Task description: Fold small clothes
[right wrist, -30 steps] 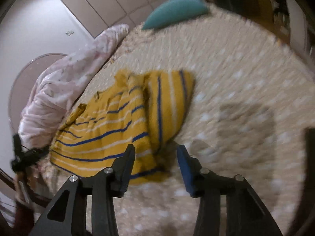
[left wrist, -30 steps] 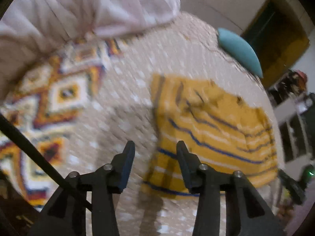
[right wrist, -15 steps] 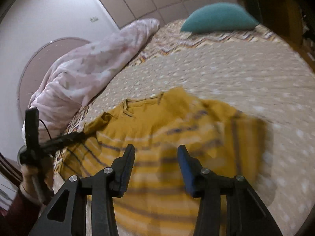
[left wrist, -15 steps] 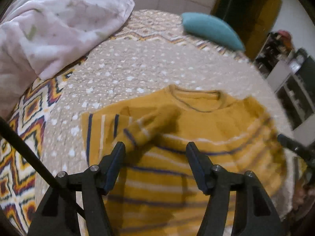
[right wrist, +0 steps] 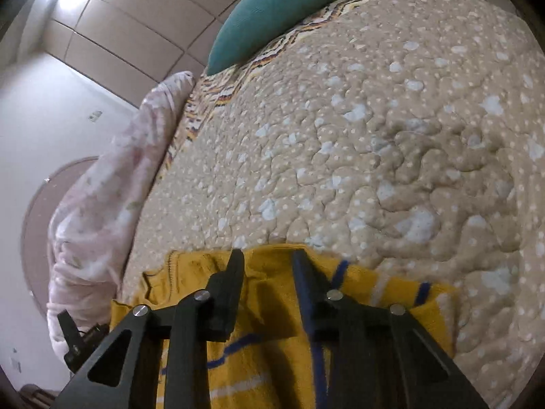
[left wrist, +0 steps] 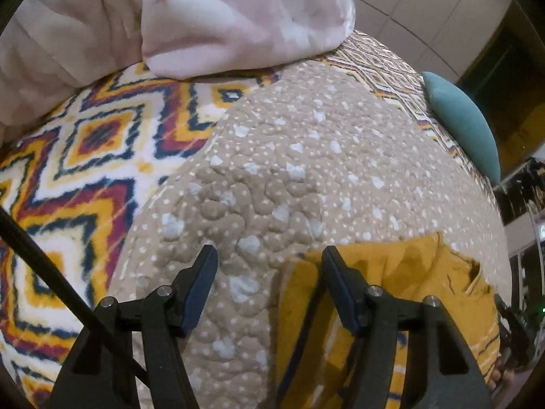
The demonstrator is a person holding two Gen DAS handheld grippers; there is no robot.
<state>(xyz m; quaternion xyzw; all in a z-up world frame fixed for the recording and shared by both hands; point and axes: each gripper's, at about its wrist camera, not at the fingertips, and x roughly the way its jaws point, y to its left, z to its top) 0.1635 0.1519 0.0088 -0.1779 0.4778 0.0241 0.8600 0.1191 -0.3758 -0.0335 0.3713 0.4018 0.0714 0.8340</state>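
A small mustard-yellow knitted sweater (right wrist: 272,358) with thin navy and white stripes lies flat on the beige dotted quilt (right wrist: 374,153) of the bed, at its near edge. Its ribbed neckline, trimmed with a dark line, shows toward the left in the right wrist view. One sleeve, with navy stripes across it, stretches out to the right. In the left wrist view the sweater (left wrist: 408,272) lies at the lower right, its fabric slightly rumpled.
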